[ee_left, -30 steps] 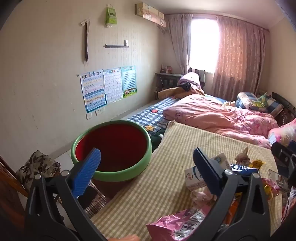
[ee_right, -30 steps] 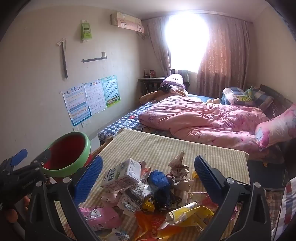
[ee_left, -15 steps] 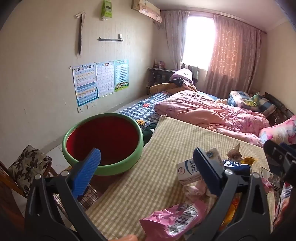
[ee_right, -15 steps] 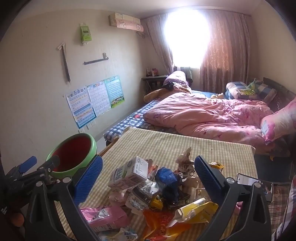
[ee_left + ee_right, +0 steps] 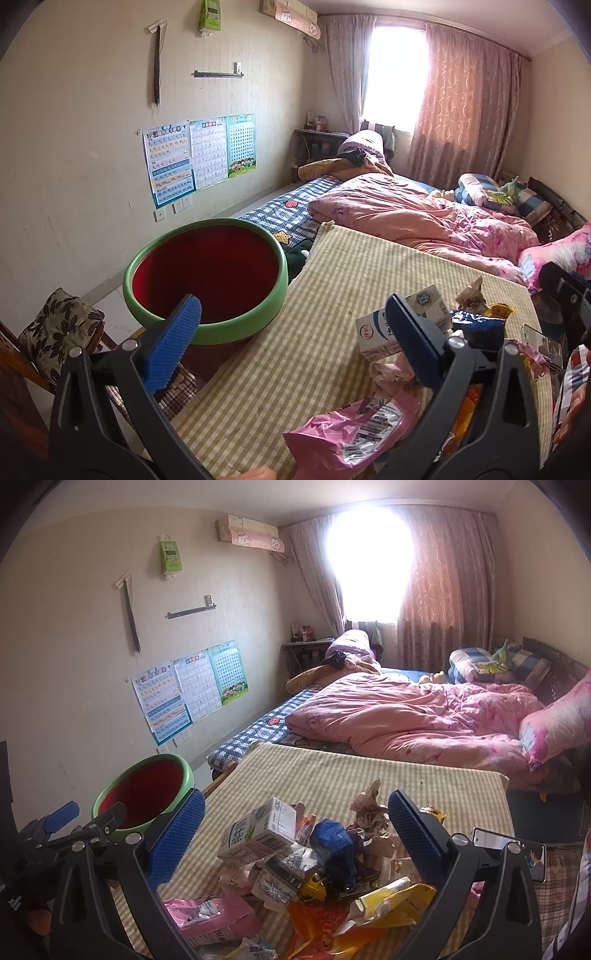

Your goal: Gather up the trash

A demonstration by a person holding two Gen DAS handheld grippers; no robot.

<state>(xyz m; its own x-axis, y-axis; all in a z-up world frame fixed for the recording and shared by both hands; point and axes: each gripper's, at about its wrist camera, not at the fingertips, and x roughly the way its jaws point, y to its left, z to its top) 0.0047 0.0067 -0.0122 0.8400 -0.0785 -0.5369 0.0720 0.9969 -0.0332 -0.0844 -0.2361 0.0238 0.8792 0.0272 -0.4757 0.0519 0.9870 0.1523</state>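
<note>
Trash (image 5: 314, 878) is piled on the near end of the checked tablecloth (image 5: 369, 775): a white milk carton (image 5: 258, 830) on the pile's left side, a blue wrapper (image 5: 334, 843) beside it, a pink bag (image 5: 210, 915) at the front left. The red basin with the green rim (image 5: 207, 277) sits just off the cloth's left edge. Left gripper (image 5: 291, 343) is spread wide with nothing in it, over that edge. Right gripper (image 5: 295, 834) gapes open too, hovering over the pile.
</note>
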